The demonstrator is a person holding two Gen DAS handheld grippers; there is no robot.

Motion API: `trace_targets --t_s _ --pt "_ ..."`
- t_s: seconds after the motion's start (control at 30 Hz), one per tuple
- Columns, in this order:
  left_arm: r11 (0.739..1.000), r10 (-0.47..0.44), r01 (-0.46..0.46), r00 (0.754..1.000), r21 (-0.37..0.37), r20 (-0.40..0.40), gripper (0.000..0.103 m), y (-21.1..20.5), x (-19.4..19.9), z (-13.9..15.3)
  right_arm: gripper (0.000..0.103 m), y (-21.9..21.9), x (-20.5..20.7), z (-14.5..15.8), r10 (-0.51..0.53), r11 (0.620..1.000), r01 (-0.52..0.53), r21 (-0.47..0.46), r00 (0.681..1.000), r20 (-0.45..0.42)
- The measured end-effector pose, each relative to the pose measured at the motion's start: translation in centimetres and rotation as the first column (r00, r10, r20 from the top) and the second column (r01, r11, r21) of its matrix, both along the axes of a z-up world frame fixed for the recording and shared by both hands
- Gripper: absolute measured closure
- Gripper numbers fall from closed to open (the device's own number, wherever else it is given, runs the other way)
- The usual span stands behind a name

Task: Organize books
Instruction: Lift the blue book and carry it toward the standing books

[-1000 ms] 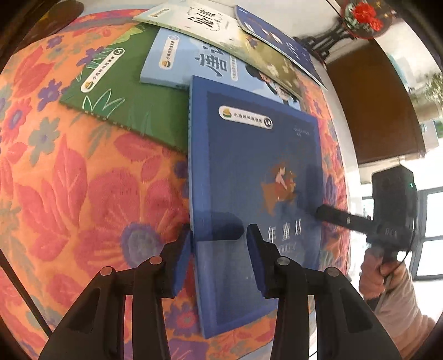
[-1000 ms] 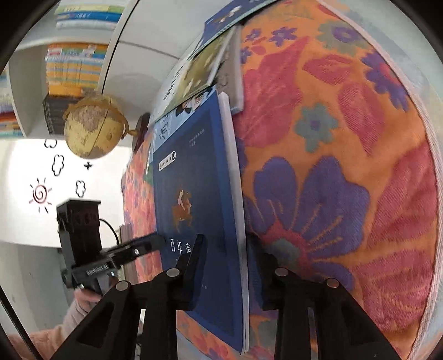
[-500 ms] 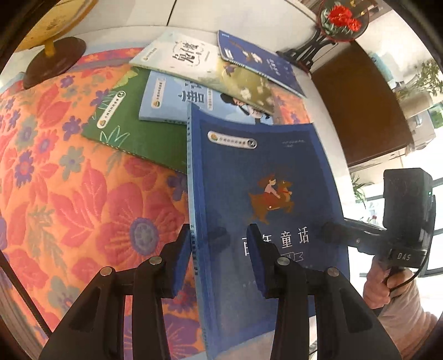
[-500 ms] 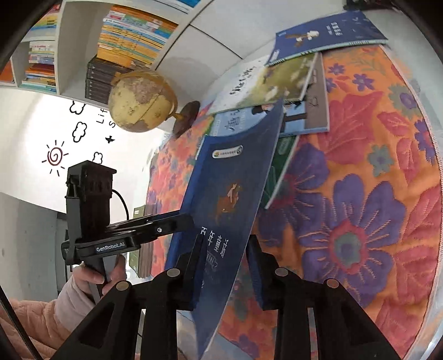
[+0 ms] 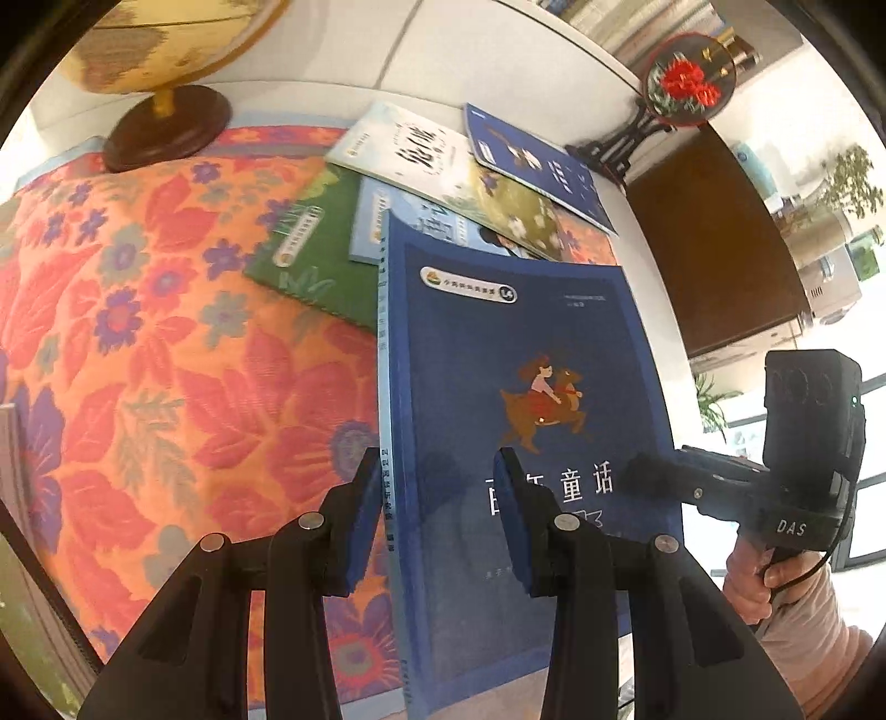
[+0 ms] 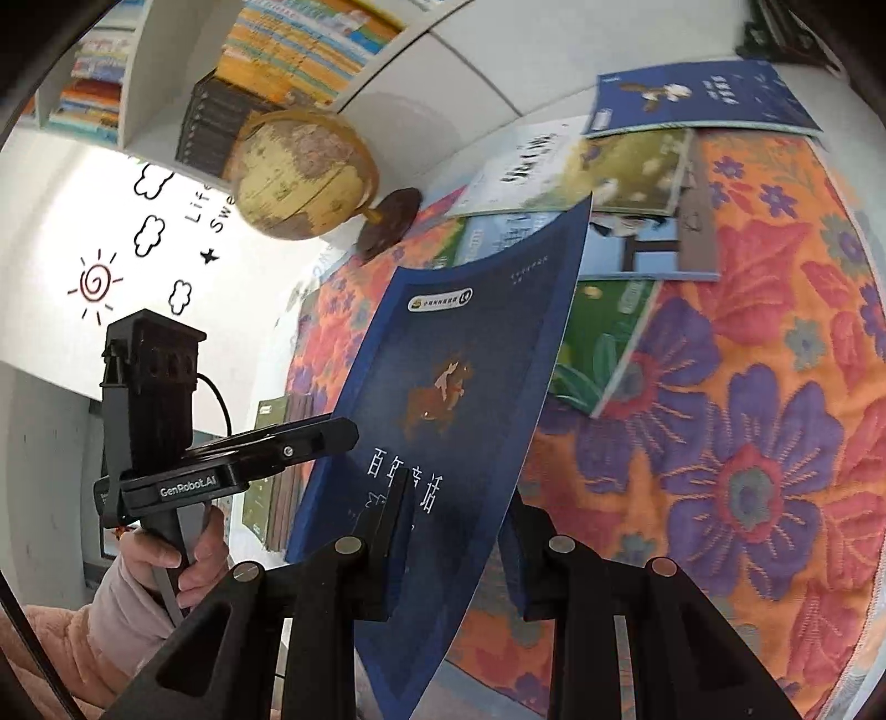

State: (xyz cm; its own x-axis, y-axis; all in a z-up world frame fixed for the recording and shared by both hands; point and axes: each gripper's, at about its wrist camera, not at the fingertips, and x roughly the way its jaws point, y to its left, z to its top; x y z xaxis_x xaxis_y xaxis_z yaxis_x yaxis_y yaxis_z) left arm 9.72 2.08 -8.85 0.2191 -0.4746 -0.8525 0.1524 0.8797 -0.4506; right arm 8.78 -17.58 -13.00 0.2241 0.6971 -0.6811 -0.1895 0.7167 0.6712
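Note:
A dark blue book (image 5: 515, 365) with a rider on its cover hangs tilted above the floral cloth. My left gripper (image 5: 437, 526) is shut on its lower spine edge, one pad under the spine and one on the cover. My right gripper (image 6: 457, 543) is shut on the same book (image 6: 459, 360) at its lower right edge. Each gripper shows in the other's view: the right one (image 5: 659, 471) at the book's right side, the left one (image 6: 338, 435) at its left. Several other books lie overlapped at the back: green (image 5: 315, 260), light blue (image 5: 368, 221), white (image 5: 410, 149), navy (image 5: 531, 160).
An orange floral tablecloth (image 5: 166, 360) covers the table. A globe (image 6: 304, 171) on a dark foot stands at the back left. A round red-flower ornament on a stand (image 5: 686, 77) sits at the back right. Shelves full of books (image 6: 293, 50) line the wall behind.
Both grippers have risen with the dark blue book, which has come off the cloth and tipped up. The right wrist has rolled, so its view now reaches the globe and shelves.

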Motion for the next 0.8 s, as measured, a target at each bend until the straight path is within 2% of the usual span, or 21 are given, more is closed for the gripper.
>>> trace_targets --t_s 0.43,0.8 --pt "0.998 0.062 -0.062 0.997 0.011 0.039 0.068 7.0 -1.9 2.1 0.074 7.0 0.1 2.6 0.047 0.999 -0.047 0.005 0.998 0.03" --pt "0.994 0.105 -0.104 0.993 -0.011 0.061 0.068 13.7 -3.7 3.3 0.074 13.7 -0.5 4.5 0.071 0.997 -0.072 0.012 0.997 0.04"
